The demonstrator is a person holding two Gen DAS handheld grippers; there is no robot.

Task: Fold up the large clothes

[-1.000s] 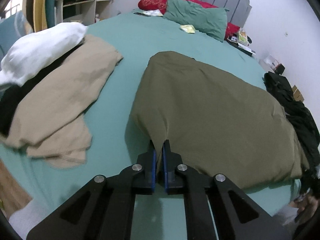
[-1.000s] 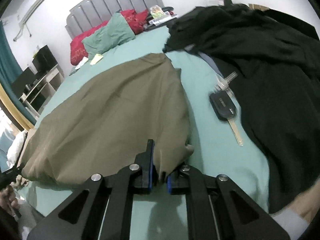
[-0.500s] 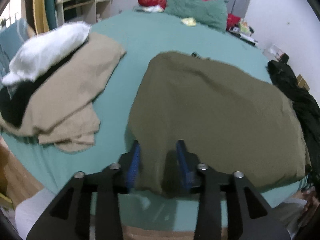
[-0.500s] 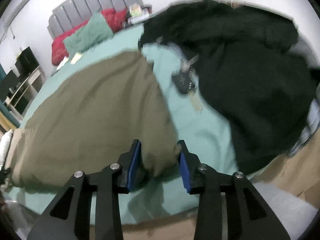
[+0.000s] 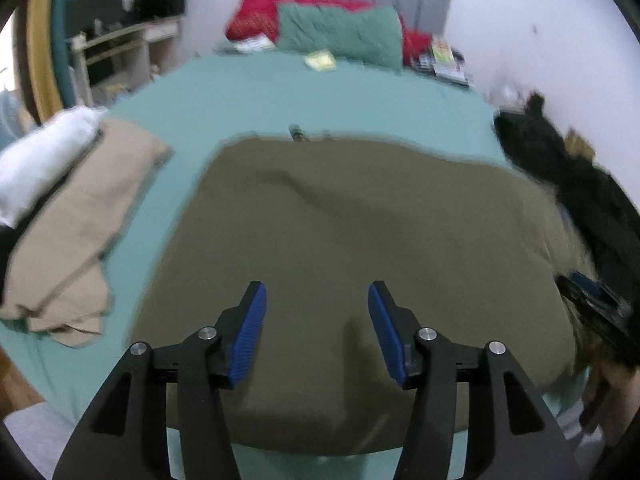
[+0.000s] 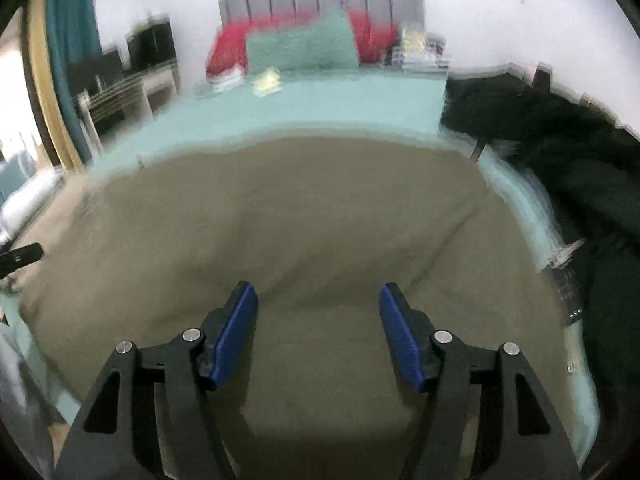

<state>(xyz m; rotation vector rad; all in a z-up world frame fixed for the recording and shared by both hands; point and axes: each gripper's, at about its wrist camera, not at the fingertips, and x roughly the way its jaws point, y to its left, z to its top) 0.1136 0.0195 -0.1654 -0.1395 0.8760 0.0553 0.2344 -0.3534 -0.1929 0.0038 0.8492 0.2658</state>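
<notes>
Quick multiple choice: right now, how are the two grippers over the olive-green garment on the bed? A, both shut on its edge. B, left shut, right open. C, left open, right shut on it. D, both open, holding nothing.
D: the left gripper and right gripper both show blue fingers spread wide apart, with the olive-green garment lying flat beneath, ungripped.

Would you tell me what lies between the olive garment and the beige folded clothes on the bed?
Only a bare strip of teal bedsheet separates the olive garment from the beige folded clothes; the left wrist view shows this, though blurred.
</notes>
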